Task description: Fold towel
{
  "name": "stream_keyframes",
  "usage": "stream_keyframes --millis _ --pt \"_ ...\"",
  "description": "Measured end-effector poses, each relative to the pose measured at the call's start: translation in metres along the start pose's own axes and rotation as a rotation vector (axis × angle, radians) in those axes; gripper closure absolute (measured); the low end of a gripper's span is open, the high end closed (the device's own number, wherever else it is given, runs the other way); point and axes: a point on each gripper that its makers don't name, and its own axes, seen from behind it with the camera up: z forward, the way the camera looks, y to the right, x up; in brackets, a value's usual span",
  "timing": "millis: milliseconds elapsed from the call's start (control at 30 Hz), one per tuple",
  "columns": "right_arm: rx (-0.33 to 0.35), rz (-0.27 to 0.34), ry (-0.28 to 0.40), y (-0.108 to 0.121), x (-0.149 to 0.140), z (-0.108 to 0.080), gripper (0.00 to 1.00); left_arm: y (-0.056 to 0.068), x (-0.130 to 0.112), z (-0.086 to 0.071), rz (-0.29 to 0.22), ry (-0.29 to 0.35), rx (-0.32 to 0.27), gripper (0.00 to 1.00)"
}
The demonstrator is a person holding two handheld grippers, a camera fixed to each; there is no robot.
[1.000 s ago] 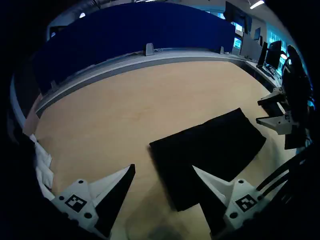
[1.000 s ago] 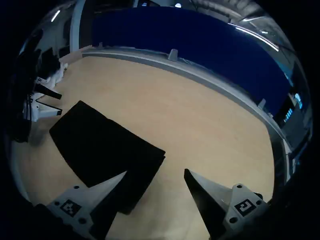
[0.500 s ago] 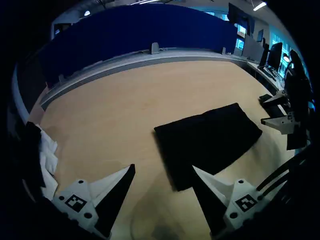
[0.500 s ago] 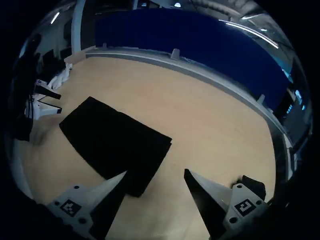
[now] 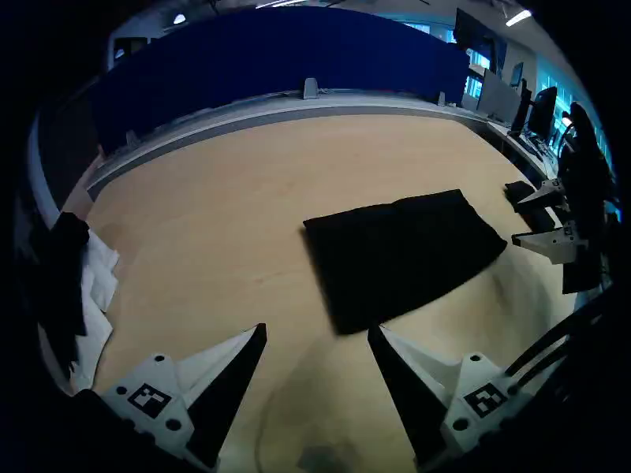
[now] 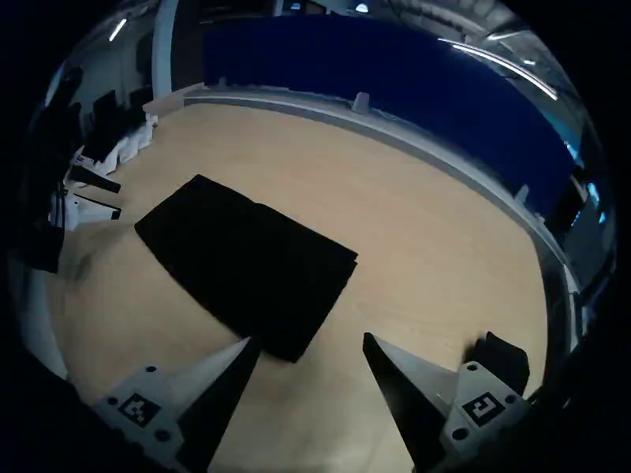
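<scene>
A black towel (image 5: 402, 256) lies folded flat on the light wooden table (image 5: 237, 205). In the left gripper view my left gripper (image 5: 315, 351) is open just short of its near corner, holding nothing. The right gripper (image 5: 544, 217) shows at the far right beyond the towel, jaws apart. In the right gripper view the same towel (image 6: 248, 264) lies ahead and to the left, and my right gripper (image 6: 311, 359) hangs open above the table (image 6: 410, 236) by its near edge. The left gripper (image 6: 91, 193) is seen at the far left.
White cloths (image 5: 95, 303) and a dark cloth (image 5: 59, 276) lie at the table's left edge. A blue partition (image 5: 268, 55) runs along the back edge. Monitors (image 5: 544, 106) stand at the far right. A dark object (image 6: 501, 359) lies by my right finger.
Both grippers have drawn back and up from the towel, which now lies farther ahead in each view. More of the cloths at the left and the dark object at the right came into sight.
</scene>
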Motion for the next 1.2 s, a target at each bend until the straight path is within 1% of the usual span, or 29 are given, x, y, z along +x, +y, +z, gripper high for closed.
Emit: stream_keyframes --millis 100,167,300,567,733,767,1000,1200 --pt "0.013 -0.002 -0.006 -0.003 -0.003 0.002 0.00 -0.001 -0.006 -0.007 -0.004 -0.001 0.006 0.05" --pt "0.022 -0.003 -0.010 -0.004 -0.004 0.004 0.02 -0.001 -0.011 -0.012 -0.008 -0.002 0.013 0.05" --pt "0.039 0.001 -0.013 -0.008 -0.007 0.010 0.11 -0.001 -0.022 -0.024 -0.024 -0.004 0.022 0.05" --pt "0.073 0.020 -0.041 -0.016 -0.017 0.024 0.30 -0.001 -0.042 -0.047 -0.085 -0.009 0.036 0.05" --pt "0.084 0.023 -0.062 -0.020 -0.023 0.029 0.38 -0.004 -0.052 -0.056 -0.104 -0.017 0.047 0.04" --pt "0.086 0.024 -0.065 -0.020 -0.024 0.030 0.41 -0.005 -0.054 -0.057 -0.106 -0.018 0.049 0.04" --pt "0.099 0.048 -0.080 -0.023 -0.028 0.034 0.69 -0.005 -0.058 -0.065 -0.124 -0.020 0.051 0.04" --pt "0.112 0.068 -0.090 -0.026 -0.030 0.034 0.82 -0.005 -0.060 -0.067 -0.135 -0.020 0.051 0.04"
